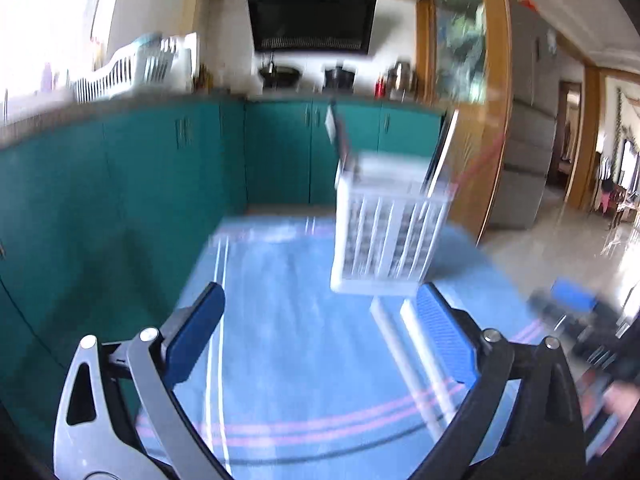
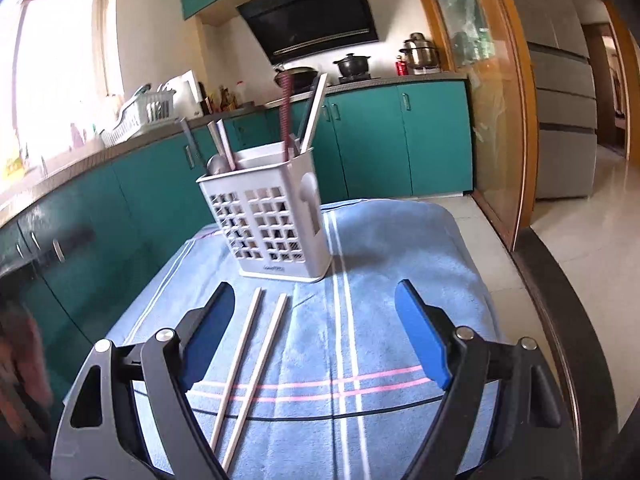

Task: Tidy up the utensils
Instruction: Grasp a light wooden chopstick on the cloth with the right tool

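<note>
A white slotted utensil holder (image 2: 276, 216) stands on a blue striped towel (image 2: 400, 248) and holds a spoon, chopsticks and a red-handled utensil (image 2: 285, 116). Two pale chopsticks (image 2: 256, 360) lie on the towel in front of it, between the holder and my right gripper (image 2: 316, 308), which is open and empty above them. The left wrist view is motion-blurred: the holder (image 1: 388, 224) is ahead to the right and the chopsticks (image 1: 424, 344) lie by the right finger. My left gripper (image 1: 320, 308) is open and empty. The right gripper (image 1: 576, 316) shows blurred at the right edge.
Teal cabinets (image 2: 360, 136) and a countertop with a white dish rack (image 2: 140, 116), pots and bottles run behind the table. A glass door with a wooden frame (image 2: 492, 120) and a grey fridge (image 2: 560, 80) stand to the right. The table's dark edge (image 2: 560, 312) curves on the right.
</note>
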A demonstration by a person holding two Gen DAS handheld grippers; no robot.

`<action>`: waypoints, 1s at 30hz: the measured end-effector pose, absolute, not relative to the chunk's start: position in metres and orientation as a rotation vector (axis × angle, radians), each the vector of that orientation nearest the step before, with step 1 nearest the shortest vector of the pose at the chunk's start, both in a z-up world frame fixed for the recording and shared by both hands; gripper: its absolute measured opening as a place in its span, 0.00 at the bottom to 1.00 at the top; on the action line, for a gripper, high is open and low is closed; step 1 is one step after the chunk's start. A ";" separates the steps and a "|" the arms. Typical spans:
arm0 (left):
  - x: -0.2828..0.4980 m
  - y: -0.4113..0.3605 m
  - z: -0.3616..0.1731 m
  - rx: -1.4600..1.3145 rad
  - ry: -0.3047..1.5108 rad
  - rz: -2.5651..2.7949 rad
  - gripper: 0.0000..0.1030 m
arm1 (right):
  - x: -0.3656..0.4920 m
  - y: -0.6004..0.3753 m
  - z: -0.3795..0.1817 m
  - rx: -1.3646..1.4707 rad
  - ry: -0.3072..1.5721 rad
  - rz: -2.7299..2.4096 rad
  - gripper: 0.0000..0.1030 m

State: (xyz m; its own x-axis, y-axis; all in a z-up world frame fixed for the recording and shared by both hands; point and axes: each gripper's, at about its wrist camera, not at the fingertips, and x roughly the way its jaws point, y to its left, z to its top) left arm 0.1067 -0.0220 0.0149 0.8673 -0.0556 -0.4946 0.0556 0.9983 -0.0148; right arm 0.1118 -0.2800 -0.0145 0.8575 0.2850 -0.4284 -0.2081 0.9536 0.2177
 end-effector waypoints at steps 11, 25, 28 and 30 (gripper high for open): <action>0.104 0.006 0.025 -0.057 0.539 -0.131 0.83 | 0.149 -0.203 0.000 0.024 0.657 0.308 0.75; 0.110 0.060 0.040 -0.198 0.514 -0.067 0.83 | 0.286 -0.117 -0.070 -0.117 1.080 0.274 0.24; 0.112 0.064 0.041 -0.208 0.519 -0.066 0.83 | 0.295 -0.119 -0.078 -0.107 1.102 0.246 0.23; 0.113 0.063 0.040 -0.205 0.519 -0.065 0.83 | 0.298 -0.119 -0.078 -0.109 1.093 0.241 0.22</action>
